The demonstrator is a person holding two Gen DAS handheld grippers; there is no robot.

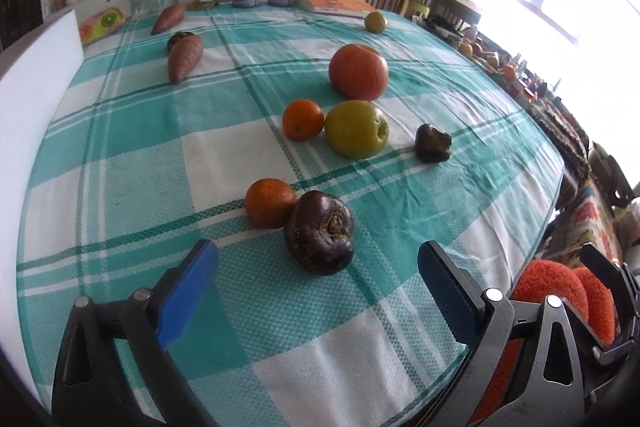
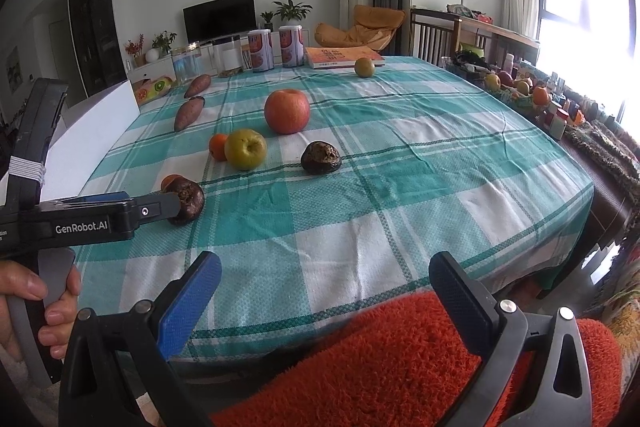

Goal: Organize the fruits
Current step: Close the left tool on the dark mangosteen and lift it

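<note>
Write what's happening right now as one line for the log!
left hand-held gripper: open, at dark purple fruit | right hand-held gripper: open, empty, near table edge | fruit touching orange

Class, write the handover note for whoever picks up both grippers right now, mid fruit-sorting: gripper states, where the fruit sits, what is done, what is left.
Left gripper: open, empty, lined up on the near dark fruit, not touching it.
Right gripper: open, empty, back at the table's near edge.
Near orange touches that dark fruit. Second orange touches the green apple; red apple behind; second dark fruit apart; small green fruit far.
Done: nothing visibly grouped.
Left: all sorting.
</note>
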